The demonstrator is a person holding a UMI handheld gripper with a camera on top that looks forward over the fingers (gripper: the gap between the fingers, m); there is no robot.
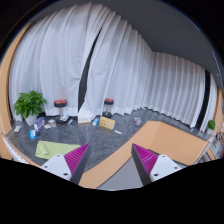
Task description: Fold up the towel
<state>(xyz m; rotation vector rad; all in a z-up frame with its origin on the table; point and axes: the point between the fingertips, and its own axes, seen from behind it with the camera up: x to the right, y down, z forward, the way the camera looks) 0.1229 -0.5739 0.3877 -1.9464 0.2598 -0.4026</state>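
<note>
The gripper (110, 165) is held above a grey floor (95, 135), with its two fingers spread wide apart and nothing gripped between them. A magenta pad (147, 157) is seen on the inner face of the finger at the right of the view, and a second pad (77, 157) on the finger at the left.

A yellow-green towel (55, 149) is laid flat on the floor, just ahead of and to the outside of the left-of-view finger. It is not located between the fingers, and no contact with either finger is made.

A tan board (160, 145) is seen running between and beyond the fingers. A potted plant (30, 103) is placed beyond the towel, near a white curtain (110, 65) by which the background is covered. Small items, including a yellow object (107, 123), are scattered on the floor along the curtain's base; their nature cannot be determined.
</note>
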